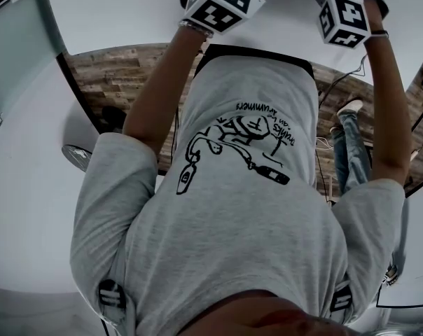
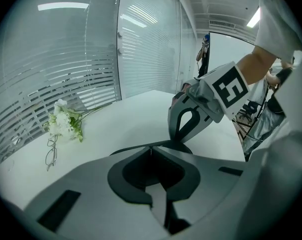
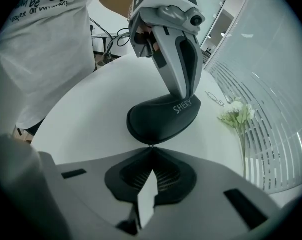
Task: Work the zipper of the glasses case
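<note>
A black glasses case [image 3: 163, 116] with white lettering lies on the white round table [image 3: 91, 109]. My left gripper [image 3: 183, 95] comes down on the case's far end and is shut on it. In the left gripper view only a dark sliver of the case [image 2: 136, 148] shows past the closed jaws. My right gripper [image 3: 151, 146] is shut at the case's near edge, where a tiny zipper pull sits between its tips. From the left gripper view the right gripper [image 2: 178, 140] stands steeply over the case. The head view shows only both marker cubes [image 1: 222, 2] above my arms; the case is hidden.
A bunch of white flowers [image 2: 65, 121] and a pair of glasses [image 2: 51, 153] lie further along the table, near a glass wall with blinds [image 2: 66, 74]. The table's rim [image 1: 127, 46] curves over wooden floor. Someone's shoe [image 1: 351, 107] stands by cables on the floor.
</note>
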`<state>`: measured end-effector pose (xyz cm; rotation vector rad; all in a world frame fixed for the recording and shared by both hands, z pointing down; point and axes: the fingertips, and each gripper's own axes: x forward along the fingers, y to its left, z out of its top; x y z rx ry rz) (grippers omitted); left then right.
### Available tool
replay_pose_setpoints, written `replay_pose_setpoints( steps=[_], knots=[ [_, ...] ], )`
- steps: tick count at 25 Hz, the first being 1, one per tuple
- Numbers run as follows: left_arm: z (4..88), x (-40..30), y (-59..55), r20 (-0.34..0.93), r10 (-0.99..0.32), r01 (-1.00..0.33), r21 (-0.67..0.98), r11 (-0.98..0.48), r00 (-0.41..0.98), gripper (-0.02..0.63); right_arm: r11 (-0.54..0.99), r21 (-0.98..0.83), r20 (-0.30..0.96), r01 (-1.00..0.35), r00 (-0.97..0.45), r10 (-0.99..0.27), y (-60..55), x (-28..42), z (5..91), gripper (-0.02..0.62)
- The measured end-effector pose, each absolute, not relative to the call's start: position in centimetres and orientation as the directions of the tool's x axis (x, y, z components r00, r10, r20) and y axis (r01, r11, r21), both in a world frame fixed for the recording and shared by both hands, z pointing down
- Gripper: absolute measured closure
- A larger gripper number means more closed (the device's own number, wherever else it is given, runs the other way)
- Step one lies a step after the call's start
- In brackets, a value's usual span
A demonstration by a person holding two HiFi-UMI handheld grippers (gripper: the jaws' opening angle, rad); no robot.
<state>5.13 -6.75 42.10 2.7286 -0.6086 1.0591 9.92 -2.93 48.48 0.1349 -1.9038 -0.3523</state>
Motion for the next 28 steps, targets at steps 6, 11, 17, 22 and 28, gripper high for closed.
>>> replay_pose_setpoints(
  steps=[6,11,17,22,28],
  knots=[
    [41.5,5.4,-7.9,0.666,-0.325,-0.413,-0.028,-0.91,0.671,0.584,0.916,0.394,0.88,0.08,-0.322,-0.35,-5.4,10.4,48.1,0.591],
    [41.8,5.7,-8.7,0.68,-0.322,-0.398,-0.049,-0.916,0.658,0.584,0.882,0.462,0.857,0.093,-0.303,-0.417,-7.2,10.6,48.0,0.591],
    [42.4,6.2,-9.3,0.706,-0.318,-0.387,-0.068,-0.92,0.633,0.584,0.882,0.465,0.855,0.079,-0.296,-0.425,-7.6,10.9,48.3,0.591],
    [42.5,5.9,-9.2,0.71,-0.31,-0.382,-0.062,-0.922,0.632,0.586,0.897,0.438,0.865,0.06,-0.297,-0.403,-7.3,10.9,48.1,0.592],
    [42.7,5.8,-9.1,0.711,-0.315,-0.387,-0.064,-0.92,0.629,0.585,0.905,0.419,0.876,0.066,-0.291,-0.384,-6.6,11.0,48.3,0.592]
  ],
)
